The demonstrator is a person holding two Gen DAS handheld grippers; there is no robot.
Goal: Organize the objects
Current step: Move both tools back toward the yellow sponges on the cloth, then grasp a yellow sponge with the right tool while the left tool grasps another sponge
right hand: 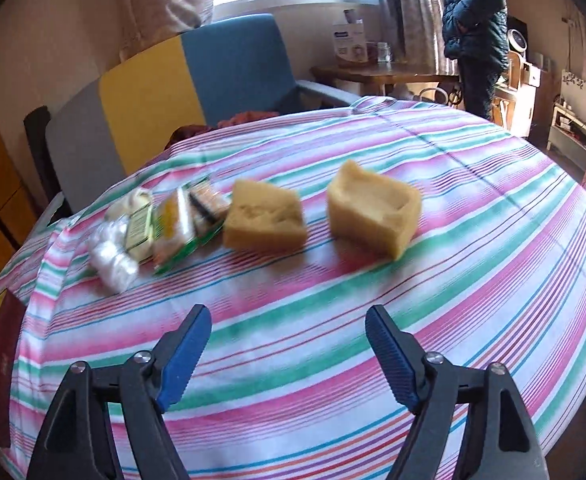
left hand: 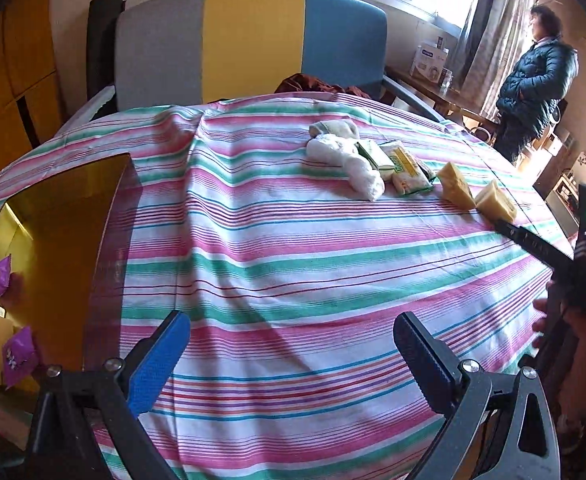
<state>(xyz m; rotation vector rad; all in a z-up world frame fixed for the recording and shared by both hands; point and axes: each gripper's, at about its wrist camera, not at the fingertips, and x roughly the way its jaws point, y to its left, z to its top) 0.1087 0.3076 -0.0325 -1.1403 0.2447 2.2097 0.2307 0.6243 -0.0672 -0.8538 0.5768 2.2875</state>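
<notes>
Left hand-held gripper [left hand: 291,338], blue-padded, black-framed: hovering with jaws spread wide and nothing between them, over a tabletop draped in a pink, green and white striped cloth [left hand: 285,248]. Right hand-held gripper [right hand: 289,334]: likewise gaping, nothing between its pads, pointing toward 2 yellow sponge blocks [right hand: 267,218] lying near each other at mid-cloth. Sitting in a row to their left: green-and-yellow plastic packets [right hand: 177,228], then a white crumpled plastic bundle [right hand: 111,256]. Gold-lined open box [left hand: 49,248]: resting at the tabletop's left edge, holding 2 purple wrapped sweets [left hand: 17,356].
</notes>
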